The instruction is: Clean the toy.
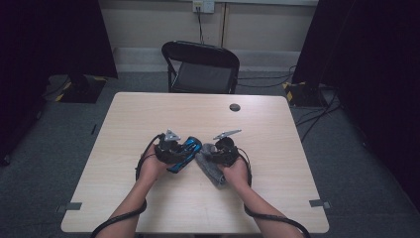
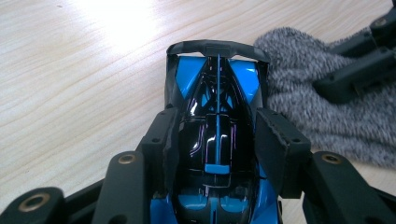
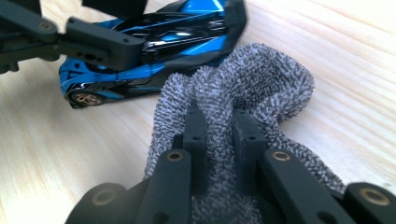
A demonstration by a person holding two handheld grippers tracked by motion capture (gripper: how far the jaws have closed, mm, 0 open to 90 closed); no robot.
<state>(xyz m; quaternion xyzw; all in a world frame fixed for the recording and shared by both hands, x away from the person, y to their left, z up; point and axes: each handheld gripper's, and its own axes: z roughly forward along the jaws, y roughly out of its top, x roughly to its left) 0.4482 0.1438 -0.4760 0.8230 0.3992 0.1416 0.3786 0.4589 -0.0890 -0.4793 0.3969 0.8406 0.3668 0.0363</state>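
Toy car [image 2: 218,140] sits mid-desk [image 1: 148,114], clamped by the left hand-held gripper [image 2: 217,140]. Right hand-held gripper [image 3: 219,135] pinches the grey cloth [image 3: 252,84], bunched against the car's flank; wiping looks barely begun, most bodywork left.

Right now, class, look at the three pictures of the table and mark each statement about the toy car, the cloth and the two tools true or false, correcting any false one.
1. The left tool grips the blue and black toy car by its sides. True.
2. The right tool is open and holds nothing. False: it is shut on a bunched fold of the grey cloth.
3. The cloth lies beside the car, up against it. True.
4. The car is red and white. False: it is blue and black.
5. A black folding chair stands beyond the far edge of the table. True.
6. The cloth hangs over the chair. False: it lies on the table.
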